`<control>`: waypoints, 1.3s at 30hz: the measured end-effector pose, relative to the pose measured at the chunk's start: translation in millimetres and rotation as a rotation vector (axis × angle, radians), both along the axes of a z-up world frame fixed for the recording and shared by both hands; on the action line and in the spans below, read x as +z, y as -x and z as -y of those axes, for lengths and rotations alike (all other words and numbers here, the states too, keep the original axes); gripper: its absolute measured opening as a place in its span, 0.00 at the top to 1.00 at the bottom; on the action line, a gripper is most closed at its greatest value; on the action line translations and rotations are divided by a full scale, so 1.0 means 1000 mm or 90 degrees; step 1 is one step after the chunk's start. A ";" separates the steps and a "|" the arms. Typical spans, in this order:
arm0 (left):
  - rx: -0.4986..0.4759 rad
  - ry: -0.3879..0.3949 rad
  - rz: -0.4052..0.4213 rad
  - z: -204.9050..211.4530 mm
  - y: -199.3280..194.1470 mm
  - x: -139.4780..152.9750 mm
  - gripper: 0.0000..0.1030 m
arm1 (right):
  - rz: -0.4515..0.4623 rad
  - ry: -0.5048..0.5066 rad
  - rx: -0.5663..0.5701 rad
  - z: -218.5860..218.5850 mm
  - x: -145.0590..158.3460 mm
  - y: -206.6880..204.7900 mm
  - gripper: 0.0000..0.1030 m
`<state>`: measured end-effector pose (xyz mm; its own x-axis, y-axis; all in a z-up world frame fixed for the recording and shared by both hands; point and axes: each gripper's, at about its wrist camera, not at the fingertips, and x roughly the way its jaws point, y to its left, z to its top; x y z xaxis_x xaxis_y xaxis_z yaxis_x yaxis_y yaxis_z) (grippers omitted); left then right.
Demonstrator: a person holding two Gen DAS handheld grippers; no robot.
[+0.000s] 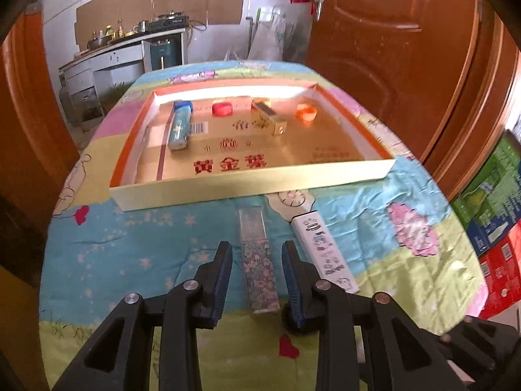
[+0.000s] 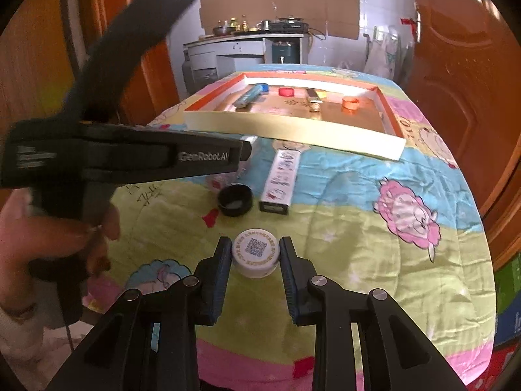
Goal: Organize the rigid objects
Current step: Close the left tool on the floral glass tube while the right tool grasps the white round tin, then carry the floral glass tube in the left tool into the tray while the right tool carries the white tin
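Because the tray already collects sorted pieces, we clamp the right gripper on the white cap while our left gripper straddles, jaws apart, the floral box before it.

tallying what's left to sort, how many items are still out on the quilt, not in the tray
4: floral box between the left gripper's jaws, white box, black cap, white cap gripped by the right gripper.
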<state>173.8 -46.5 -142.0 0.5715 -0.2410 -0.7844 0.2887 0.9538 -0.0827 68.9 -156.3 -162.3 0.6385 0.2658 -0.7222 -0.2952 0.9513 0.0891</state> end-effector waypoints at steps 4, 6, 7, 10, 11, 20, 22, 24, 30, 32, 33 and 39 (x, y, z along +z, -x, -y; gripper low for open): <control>0.009 -0.011 -0.008 0.004 -0.008 -0.009 0.69 | 0.002 -0.010 -0.007 0.008 0.000 0.001 0.70; 0.012 -0.014 -0.007 0.005 -0.010 -0.011 0.69 | 0.005 -0.013 -0.008 0.009 0.001 0.002 0.70; 0.012 -0.015 -0.007 0.006 -0.011 -0.012 0.69 | 0.006 -0.014 -0.009 0.009 0.002 0.002 0.70; 0.013 -0.017 -0.017 0.008 -0.012 -0.018 0.70 | 0.009 -0.018 -0.013 0.012 0.003 0.002 0.70; 0.015 -0.020 -0.008 0.008 -0.010 -0.017 0.73 | 0.010 -0.020 -0.014 0.013 0.003 0.003 0.70; 0.025 0.022 0.011 -0.004 -0.004 -0.010 0.80 | 0.020 -0.031 -0.033 0.022 0.009 0.001 0.70; 0.025 0.030 0.020 -0.008 0.001 -0.002 0.80 | 0.027 -0.038 -0.040 0.025 0.014 -0.002 0.70; 0.024 0.042 0.034 -0.010 0.006 0.009 0.80 | 0.036 -0.039 -0.045 0.027 0.019 -0.003 0.70; 0.015 0.062 0.074 -0.014 0.013 0.041 0.80 | 0.070 -0.037 -0.057 0.030 0.042 -0.016 0.70; 0.014 0.065 0.082 -0.016 0.012 0.049 0.80 | 0.080 -0.038 -0.061 0.030 0.049 -0.020 0.70; 0.014 0.066 0.085 -0.016 0.010 0.053 0.80 | 0.087 -0.038 -0.065 0.031 0.054 -0.023 0.70; 0.016 0.078 0.095 -0.020 -0.001 0.067 0.80 | 0.114 -0.039 -0.076 0.036 0.073 -0.041 0.70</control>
